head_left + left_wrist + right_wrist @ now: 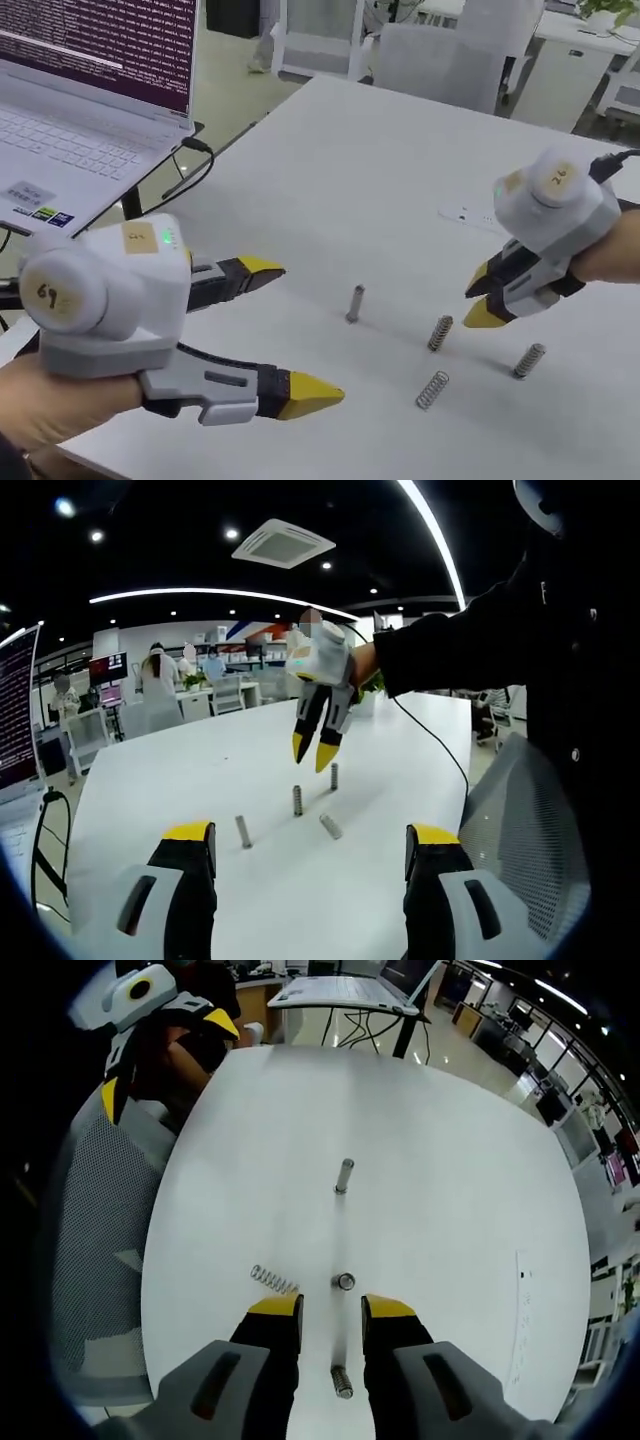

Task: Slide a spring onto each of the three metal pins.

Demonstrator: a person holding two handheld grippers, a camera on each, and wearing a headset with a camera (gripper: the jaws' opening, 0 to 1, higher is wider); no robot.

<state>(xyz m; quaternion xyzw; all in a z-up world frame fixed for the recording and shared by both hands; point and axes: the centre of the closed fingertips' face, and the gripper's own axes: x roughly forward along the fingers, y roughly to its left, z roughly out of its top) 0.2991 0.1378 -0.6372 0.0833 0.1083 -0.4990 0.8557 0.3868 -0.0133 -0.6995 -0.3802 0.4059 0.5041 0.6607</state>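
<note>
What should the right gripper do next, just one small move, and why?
Probably shift the right gripper sideways over the loose spring and lower around it. Its jaws stand slightly open with nothing held, that spring lies flat close by, and the bare pin has no spring yet. The two standing springs seem to sit on pins already.

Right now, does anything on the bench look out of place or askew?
One loose spring lies flat on the table, while two other springs stand upright and one pin is bare. Nothing looks damaged.
</note>
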